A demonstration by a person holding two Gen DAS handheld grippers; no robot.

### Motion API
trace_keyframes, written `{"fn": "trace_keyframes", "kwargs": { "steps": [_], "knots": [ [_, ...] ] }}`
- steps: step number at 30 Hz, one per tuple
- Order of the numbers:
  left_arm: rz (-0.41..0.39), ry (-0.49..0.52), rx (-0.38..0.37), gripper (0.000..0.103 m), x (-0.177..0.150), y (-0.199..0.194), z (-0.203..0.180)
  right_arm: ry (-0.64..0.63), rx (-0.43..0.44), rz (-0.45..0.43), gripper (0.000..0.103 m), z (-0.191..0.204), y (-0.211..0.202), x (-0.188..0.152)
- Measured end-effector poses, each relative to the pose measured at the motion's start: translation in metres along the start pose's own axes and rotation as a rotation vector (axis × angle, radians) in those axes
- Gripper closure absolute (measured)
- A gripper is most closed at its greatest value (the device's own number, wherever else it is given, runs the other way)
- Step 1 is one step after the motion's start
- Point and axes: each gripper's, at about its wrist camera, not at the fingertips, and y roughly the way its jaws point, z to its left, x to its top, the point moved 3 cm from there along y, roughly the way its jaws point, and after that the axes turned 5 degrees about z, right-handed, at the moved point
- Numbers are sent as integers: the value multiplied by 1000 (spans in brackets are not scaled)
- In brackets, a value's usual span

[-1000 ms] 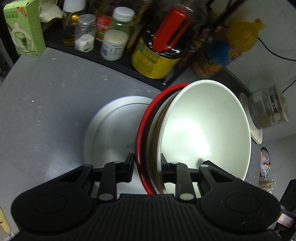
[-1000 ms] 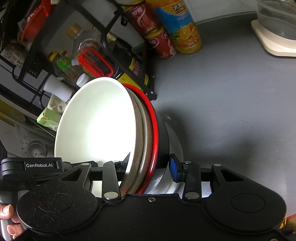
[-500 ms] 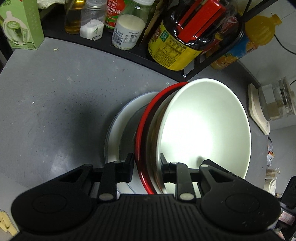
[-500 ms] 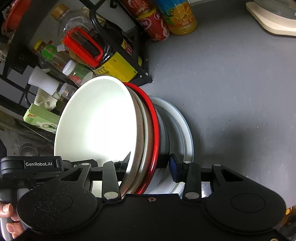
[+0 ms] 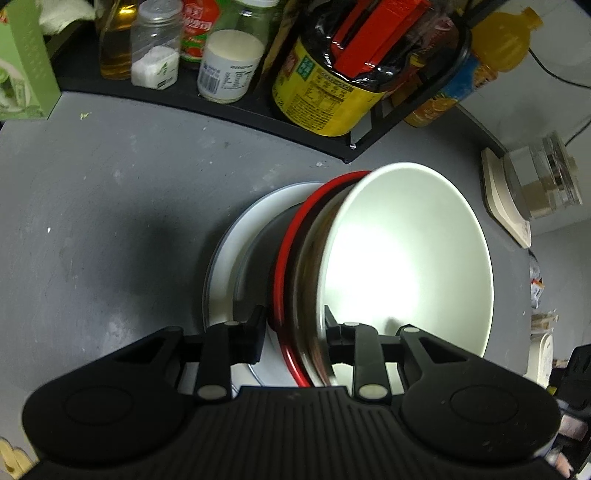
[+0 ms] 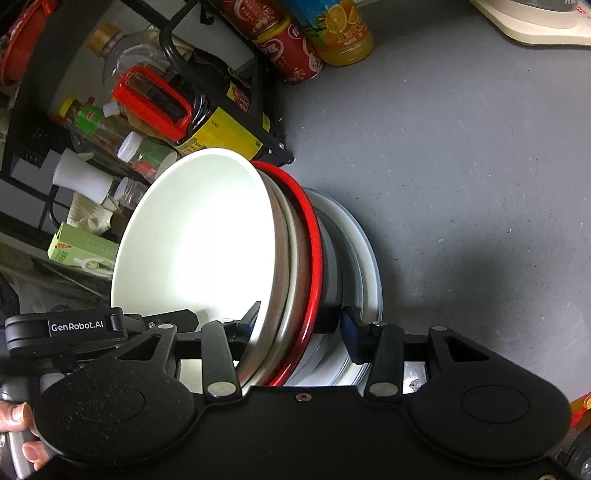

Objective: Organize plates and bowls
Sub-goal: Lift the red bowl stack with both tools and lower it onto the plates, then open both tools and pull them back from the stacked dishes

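Note:
A stack of nested bowls is held between both grippers: a white bowl (image 5: 406,258) innermost, a brown-rimmed bowl, and a red-rimmed black bowl (image 5: 291,254) outermost. My left gripper (image 5: 293,326) is shut on the near rims of the stack. My right gripper (image 6: 295,325) is shut on the opposite side, where the white bowl (image 6: 195,251) and red rim (image 6: 312,258) show. The stack sits over white plates (image 5: 225,258) lying on the grey counter, also seen in the right wrist view (image 6: 364,258). Whether the black bowl touches the plates I cannot tell.
A black rack (image 5: 221,107) along the back holds jars, bottles and a big yellow-labelled soy bottle (image 5: 325,92). An orange juice bottle (image 6: 332,33) and red cans (image 6: 284,51) stand beside it. A kitchen scale with a glass container (image 5: 532,184) sits at the right. A green box (image 5: 22,74) is at the left.
Both grippers have carried the bowl stack over the white plates and lowered it; the plates now lie right under the stack. Both grips stay shut.

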Motion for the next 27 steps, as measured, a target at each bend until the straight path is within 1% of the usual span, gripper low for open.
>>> {"fn": "trace_keyframes", "kwargs": {
  "steps": [4,6,8,11,13,15,17,18,19,21,22,25,26,27],
  "knots": [
    [1,18,-6,74,3,2,0,-12,-12,-18,56,3,-2,-3],
    [-2,37,-7,74,3,2,0,-5,-11,-37,52,5,-7,-4],
    [-2,54,-4,73,2,2,-2,-9,-17,-48,44,6,-12,-5],
    [-16,55,5,72,1,-6,-4,-33,-32,-76,38,7,-23,-6],
    [-40,60,6,67,2,-13,-7,-32,-28,-95,36,6,-30,-7],
    [-57,69,22,57,1,-19,-11,-39,-31,-115,32,5,-39,-9],
    [-75,80,48,52,-1,-25,-15,-50,-43,-136,23,4,-50,-12],
    [-86,86,62,48,-2,-28,-17,-55,-50,-149,22,3,-57,-14],
    [-100,92,70,46,-4,-31,-20,-57,-56,-157,22,1,-63,-16],
    [-145,118,64,40,-9,-40,-25,-54,-71,-170,22,-3,-76,-21],
    [-159,128,65,38,-11,-44,-26,-52,-79,-175,21,-5,-84,-24],
    [-171,113,104,35,-20,-54,-30,-68,-87,-220,6,-7,-107,-31],
    [-174,116,98,33,-25,-58,-32,-71,-94,-239,6,-9,-115,-34],
    [-180,129,93,28,-30,-62,-35,-75,-103,-252,6,-11,-122,-38]
  ]
}}
